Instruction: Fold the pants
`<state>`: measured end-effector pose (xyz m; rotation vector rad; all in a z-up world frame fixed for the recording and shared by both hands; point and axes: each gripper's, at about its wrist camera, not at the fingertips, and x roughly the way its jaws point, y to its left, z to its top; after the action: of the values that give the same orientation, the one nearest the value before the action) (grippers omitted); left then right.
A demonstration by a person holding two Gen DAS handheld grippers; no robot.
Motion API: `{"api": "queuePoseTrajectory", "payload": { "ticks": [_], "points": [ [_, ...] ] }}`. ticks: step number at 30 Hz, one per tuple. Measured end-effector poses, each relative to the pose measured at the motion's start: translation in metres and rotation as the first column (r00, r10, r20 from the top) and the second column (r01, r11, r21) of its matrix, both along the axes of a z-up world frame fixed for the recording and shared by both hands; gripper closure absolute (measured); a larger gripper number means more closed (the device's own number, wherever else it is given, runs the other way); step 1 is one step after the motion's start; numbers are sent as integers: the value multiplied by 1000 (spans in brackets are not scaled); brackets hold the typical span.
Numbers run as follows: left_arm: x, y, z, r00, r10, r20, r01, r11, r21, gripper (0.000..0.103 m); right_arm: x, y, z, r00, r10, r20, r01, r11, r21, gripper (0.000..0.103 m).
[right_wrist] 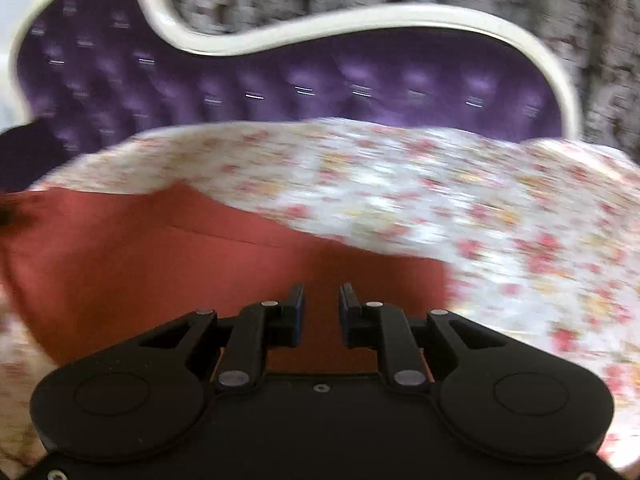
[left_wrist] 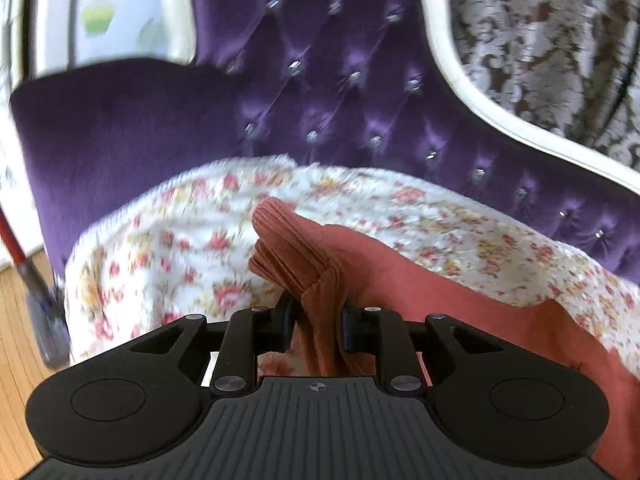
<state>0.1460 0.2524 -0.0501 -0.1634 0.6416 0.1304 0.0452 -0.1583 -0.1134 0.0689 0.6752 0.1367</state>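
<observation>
The terracotta pants [left_wrist: 460, 300] lie on a floral blanket [left_wrist: 168, 248]. My left gripper [left_wrist: 318, 304] is shut on the pants' ribbed cuff [left_wrist: 292, 244], which bunches up between the fingers and sticks out ahead. In the right wrist view the pants [right_wrist: 160, 256] spread flat across the lower left. My right gripper [right_wrist: 321, 300] is open just above the cloth near its right edge, with nothing between the fingers. This view is motion-blurred.
The floral blanket [right_wrist: 480, 216] covers a purple tufted sofa [left_wrist: 320, 80] with a white frame [right_wrist: 360, 20]. A patterned curtain [left_wrist: 540, 40] hangs behind. At the left, a wood floor [left_wrist: 20, 340] and a red-handled tool [left_wrist: 24, 264].
</observation>
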Motion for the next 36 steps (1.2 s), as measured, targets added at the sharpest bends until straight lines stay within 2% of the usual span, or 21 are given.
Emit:
{"api": "queuePoseTrajectory", "payload": {
  "ticks": [7, 11, 13, 14, 17, 20, 24, 28, 33, 36],
  "points": [
    [-5, -15, 18, 998, -53, 47, 50, 997, 50, 82, 19, 92, -16, 978, 209, -21, -207, 976, 67, 78],
    [-13, -24, 31, 993, -90, 78, 84, 994, 70, 82, 26, 127, -45, 950, 286, -124, -278, 957, 83, 76],
    [-19, -31, 40, 988, -119, 100, 111, 990, 82, 82, 23, 130, -48, 954, 285, -96, -280, 958, 65, 71],
    [-21, -36, 45, 984, -135, 112, 125, 988, 93, 82, 23, 129, -47, 952, 290, -94, -284, 956, 67, 71],
    [-33, -57, 64, 967, -202, 157, 182, 974, 133, 82, 24, 111, -42, 956, 275, -104, -257, 954, 155, 76],
    [-48, -86, 80, 936, -288, 200, 256, 951, 174, 82, 17, 92, -34, 972, 219, -80, -206, 968, 145, 76],
    [-67, -135, 89, 875, -431, 221, 392, 898, 199, 82, 4, 58, -29, 989, 132, -66, -122, 983, 134, 76],
    [-81, -195, 74, 791, -582, 188, 539, 809, 233, 80, -6, 25, -30, 996, 37, -79, -26, 991, 132, 75],
    [-86, -264, 28, 697, -715, 60, 688, 690, 228, 78, -17, -19, -40, 992, -67, -108, 82, 987, 140, 75],
    [-84, -292, -2, 661, -749, -31, 740, 646, 186, 78, -23, -38, -45, 986, -110, -127, 129, 980, 149, 74]
  ]
}}
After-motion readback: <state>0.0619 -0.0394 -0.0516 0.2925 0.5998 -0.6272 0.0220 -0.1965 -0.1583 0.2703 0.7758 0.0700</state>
